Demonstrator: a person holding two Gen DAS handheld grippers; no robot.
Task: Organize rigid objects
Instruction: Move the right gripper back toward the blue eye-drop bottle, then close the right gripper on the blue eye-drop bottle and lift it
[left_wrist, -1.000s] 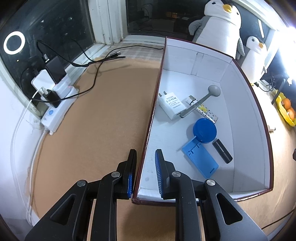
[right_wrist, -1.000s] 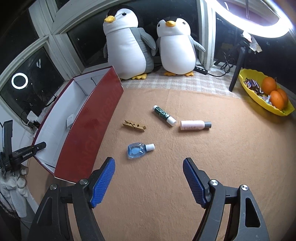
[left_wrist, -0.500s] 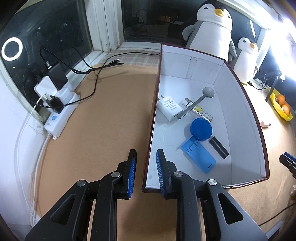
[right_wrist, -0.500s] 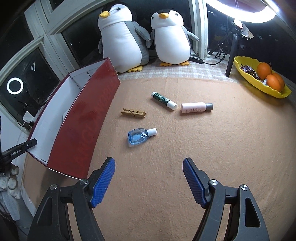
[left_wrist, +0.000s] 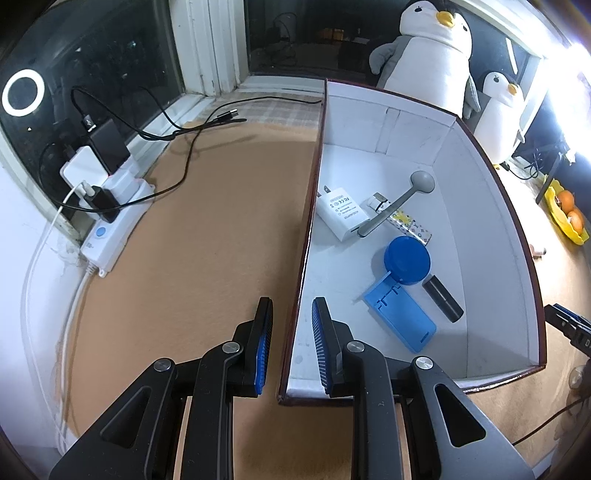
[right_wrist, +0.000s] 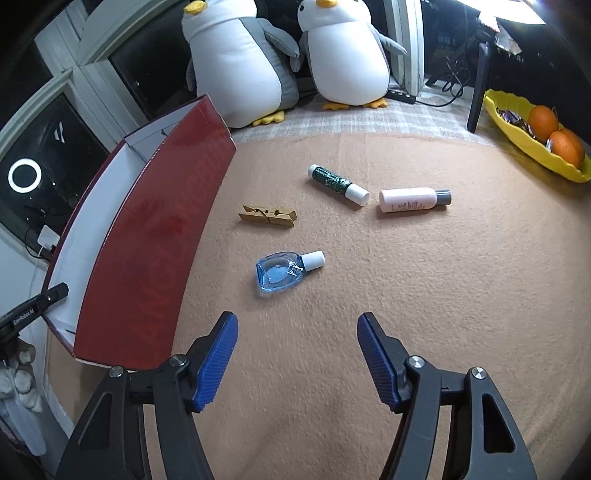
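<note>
A red box with white inside (left_wrist: 491, 229) holds a white charger (left_wrist: 341, 212), a grey spoon (left_wrist: 397, 205), a blue lid (left_wrist: 406, 259), a blue stand (left_wrist: 400, 317) and a black cylinder (left_wrist: 442, 299). My left gripper (left_wrist: 291, 321) straddles the box's left wall near its front corner, jaws slightly apart, not clamped. My right gripper (right_wrist: 297, 326) is open and empty above the mat. Ahead of it lie a small blue bottle (right_wrist: 282, 274), a wooden clothespin (right_wrist: 267, 216), a green tube (right_wrist: 338, 183) and a pink bottle (right_wrist: 412, 199). The box (right_wrist: 147, 236) is to its left.
A power strip with chargers and cables (left_wrist: 107, 206) lies at the left by the window. Two plush penguins (right_wrist: 288, 55) stand at the back. A yellow bowl of oranges (right_wrist: 539, 136) and a black stand leg (right_wrist: 476, 92) are at the right.
The left gripper has drawn back a little along the box wall and its jaws have opened slightly. The right gripper has moved forward and lower toward the blue bottle.
</note>
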